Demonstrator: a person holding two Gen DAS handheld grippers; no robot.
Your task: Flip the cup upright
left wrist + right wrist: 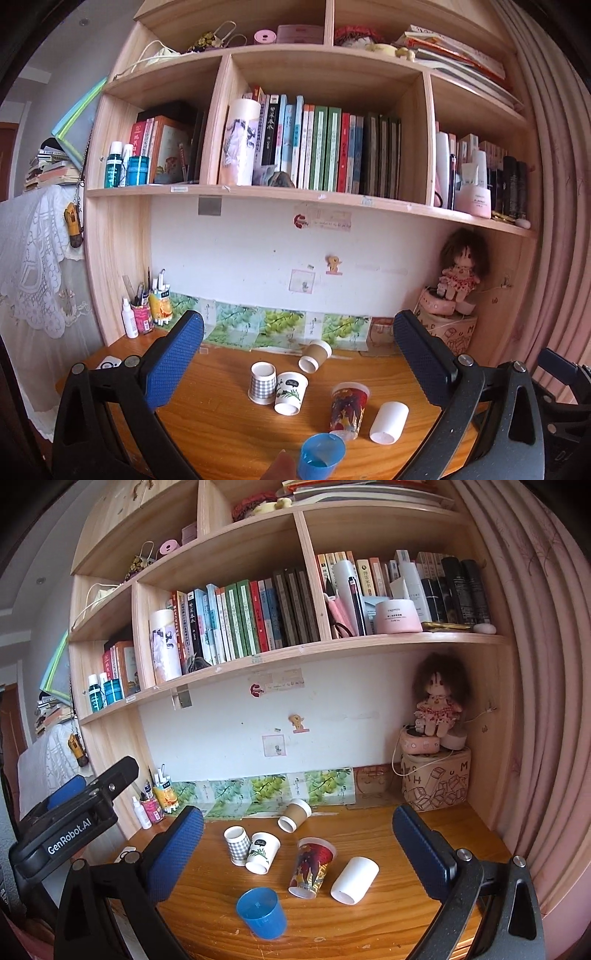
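Several cups lie on the wooden desk (221,915). A blue plastic cup (261,912) lies tipped at the front; it also shows in the left wrist view (320,459). A colourful printed cup (312,866), a white cup (355,874), a leaf-print cup (261,852) and a brown paper cup (294,814) lie on their sides. A grey checked cup (237,844) stands mouth up. My left gripper (299,363) is open above the desk, empty. My right gripper (297,849) is open, empty, above the cups.
A bookshelf (295,192) full of books hangs over the desk. A pen holder and bottles (142,314) stand at the back left. A doll on a patterned box (436,775) sits at the back right. A pink curtain (535,701) hangs at the right.
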